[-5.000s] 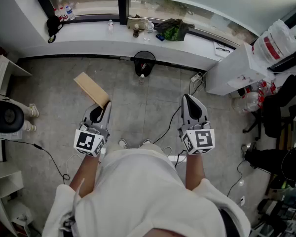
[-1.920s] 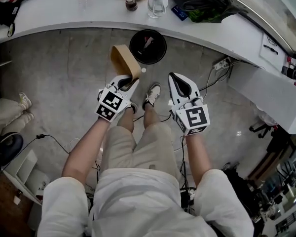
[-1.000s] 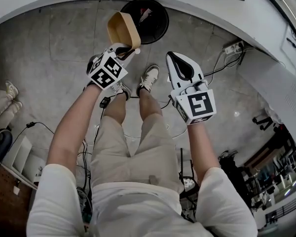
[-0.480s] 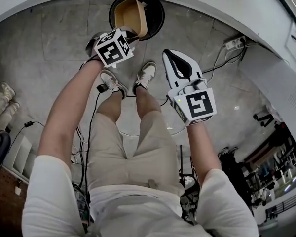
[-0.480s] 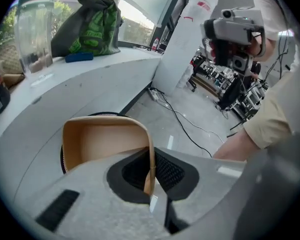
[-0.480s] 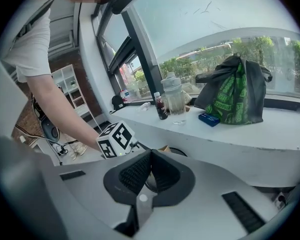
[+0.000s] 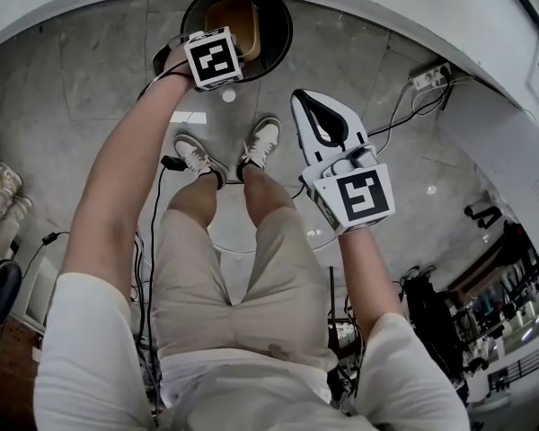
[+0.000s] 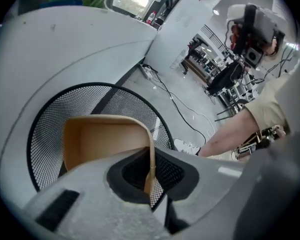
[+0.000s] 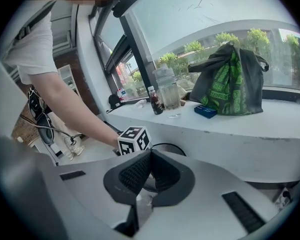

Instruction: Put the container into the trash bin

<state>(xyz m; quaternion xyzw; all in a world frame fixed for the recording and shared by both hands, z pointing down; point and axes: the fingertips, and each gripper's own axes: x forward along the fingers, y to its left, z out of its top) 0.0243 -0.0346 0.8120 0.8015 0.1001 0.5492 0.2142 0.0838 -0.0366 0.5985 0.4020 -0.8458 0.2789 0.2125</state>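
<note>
Holding the tan, thin-walled rectangular pulp container [image 8: 102, 141] by one side wall, the left tongs [image 8: 150, 176] are clenched on that wall near its rim. The wall's edge runs straight down between the two dark pads.

Position: the container hangs over the mouth of the round black wire-mesh trash bin [image 8: 52, 121]. In the head view its tan outline [image 7: 234, 14] falls wholly inside the bin's ring [image 7: 284, 27], with the left tongs [image 7: 217, 41] reaching in from the near side. Whether its lower end is already below the rim cannot be told. The bin stands on the grey floor, tucked against the curved white tabletop [image 9: 250, 126].

The right tongs [image 9: 149, 170] are closed on nothing, pads meeting at the tips. In the head view they [image 7: 320, 122] are held well back from the bin, above the person's shoes.

Handling, judged: the container looks light, fairly stiff, but crushable if pinched hard. A single-wall pinch near the rim seems sufficient, and no second hold looks needed. It is probably not slippery, given the matte surface. Once the tongs let go it should fall freely, with the mesh wall the only thing it might catch on.
</note>
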